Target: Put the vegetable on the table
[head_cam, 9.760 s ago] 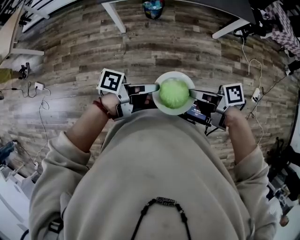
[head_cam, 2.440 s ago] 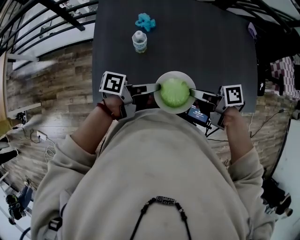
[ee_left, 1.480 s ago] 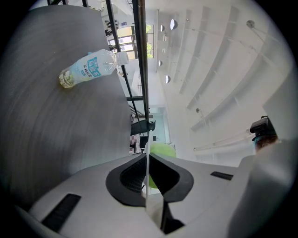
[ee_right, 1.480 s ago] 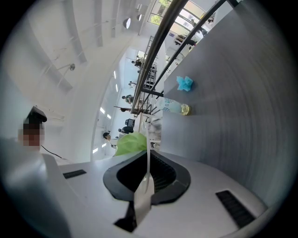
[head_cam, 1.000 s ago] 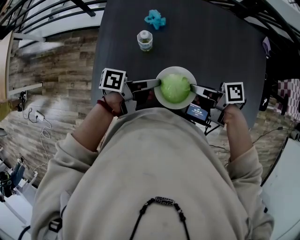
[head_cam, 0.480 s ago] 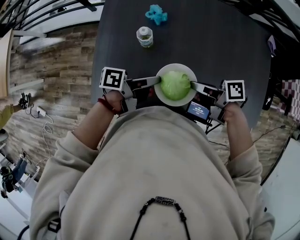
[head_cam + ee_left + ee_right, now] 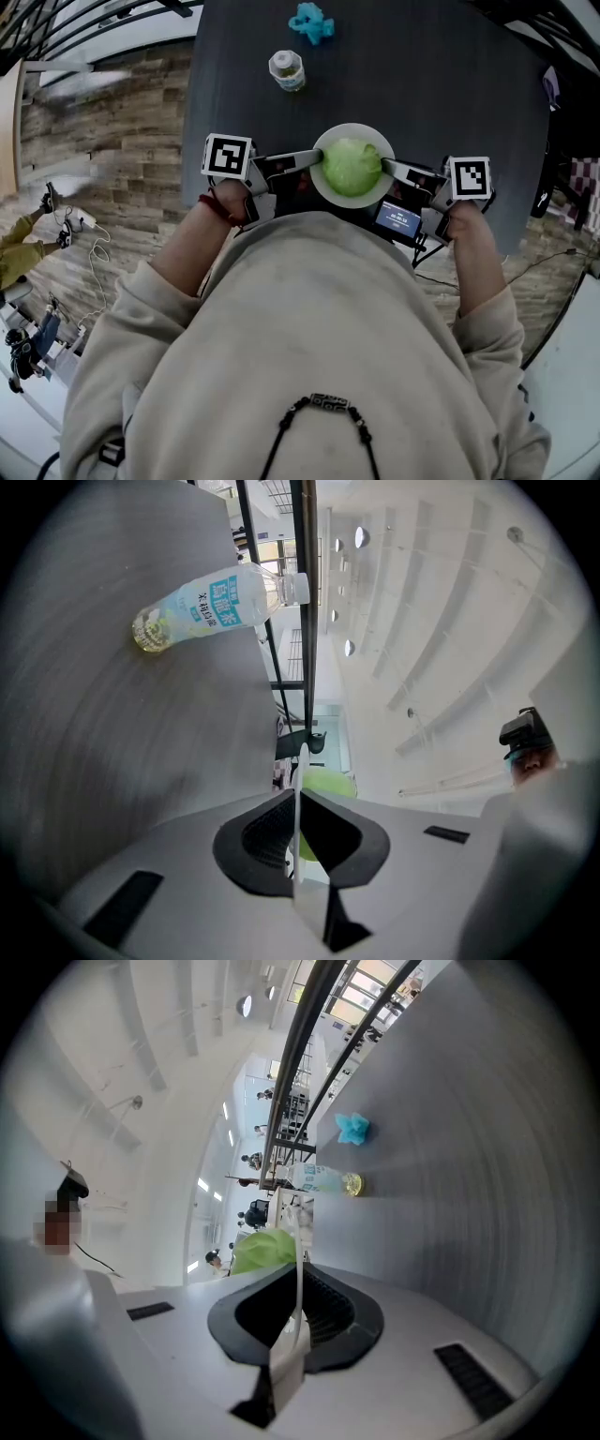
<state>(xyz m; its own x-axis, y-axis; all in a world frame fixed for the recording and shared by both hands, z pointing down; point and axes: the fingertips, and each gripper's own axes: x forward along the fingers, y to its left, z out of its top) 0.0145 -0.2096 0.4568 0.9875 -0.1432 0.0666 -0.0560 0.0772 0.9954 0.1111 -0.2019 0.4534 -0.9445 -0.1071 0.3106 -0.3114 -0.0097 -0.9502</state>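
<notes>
Head view: my left gripper [image 7: 314, 160] and right gripper [image 7: 386, 170] are clamped on opposite rims of the plate [image 7: 352, 129], holding it level so the vegetable [image 7: 352, 167] won't roll. It's at the table [image 7: 431, 84]'s near edge, and I can't tell if it has landed. The bottle [image 7: 287, 68] is well beyond.

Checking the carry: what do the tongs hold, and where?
The white plate with the green vegetable: left tongs pinch its left rim, right tongs its right rim.
</notes>
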